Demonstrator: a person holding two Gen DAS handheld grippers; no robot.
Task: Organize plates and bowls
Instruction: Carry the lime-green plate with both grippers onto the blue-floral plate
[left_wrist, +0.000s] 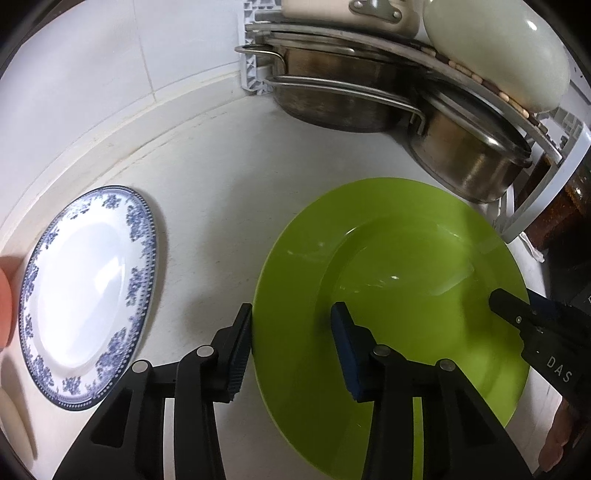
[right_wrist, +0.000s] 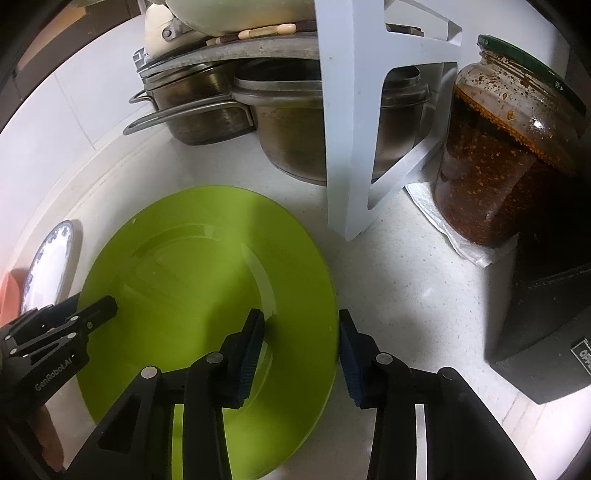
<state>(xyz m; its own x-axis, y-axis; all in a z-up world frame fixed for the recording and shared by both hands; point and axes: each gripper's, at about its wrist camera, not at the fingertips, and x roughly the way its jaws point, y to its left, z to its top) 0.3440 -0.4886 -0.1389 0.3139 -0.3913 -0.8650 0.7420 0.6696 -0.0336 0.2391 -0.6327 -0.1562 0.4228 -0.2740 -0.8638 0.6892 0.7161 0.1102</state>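
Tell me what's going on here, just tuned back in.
Both claws are open and straddling opposite edges of the green plate on the counter. The left claw brackets its left rim, the right claw its right rim. Neither has closed on it. The blue-patterned plate lies apart to the left, untouched. Pots sit under the rack behind, with a jar to the right.

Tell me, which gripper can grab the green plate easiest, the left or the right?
Probably either: both straddle the rim. The left gripper is open across the green plate's left rim, nearest the blue-patterned plate. The right gripper is open across the opposite rim.
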